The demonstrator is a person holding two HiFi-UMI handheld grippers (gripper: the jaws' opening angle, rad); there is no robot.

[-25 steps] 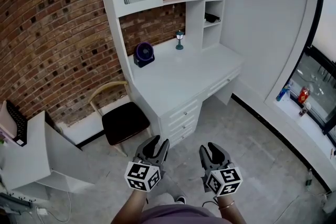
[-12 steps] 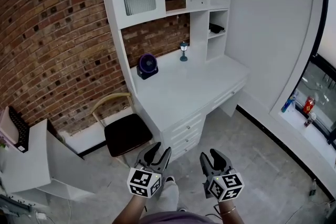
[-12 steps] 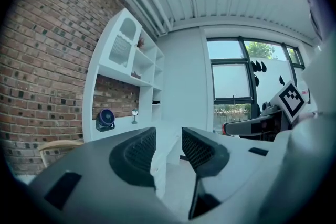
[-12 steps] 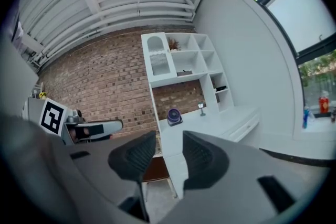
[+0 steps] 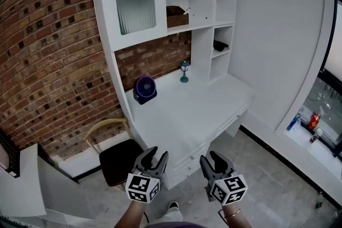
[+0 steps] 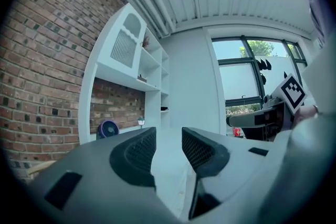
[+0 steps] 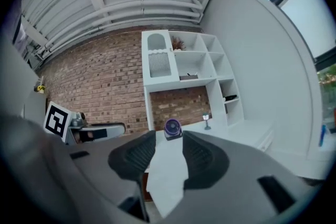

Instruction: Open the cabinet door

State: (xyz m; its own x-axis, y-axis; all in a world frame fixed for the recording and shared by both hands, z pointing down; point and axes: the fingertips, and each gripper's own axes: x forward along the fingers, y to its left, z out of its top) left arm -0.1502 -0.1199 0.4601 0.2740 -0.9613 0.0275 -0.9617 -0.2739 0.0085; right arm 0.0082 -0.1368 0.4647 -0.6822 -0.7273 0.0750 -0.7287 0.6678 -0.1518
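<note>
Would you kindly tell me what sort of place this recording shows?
Most likely a home study or bedroom corner: a white built-in desk, a shelf unit above it with a ribbed-glass cabinet door, and a chair by the brick wall.

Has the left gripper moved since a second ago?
Yes. The left gripper has come forward toward the white desk: its tips now reach the desk's front; earlier they stopped short.
</note>
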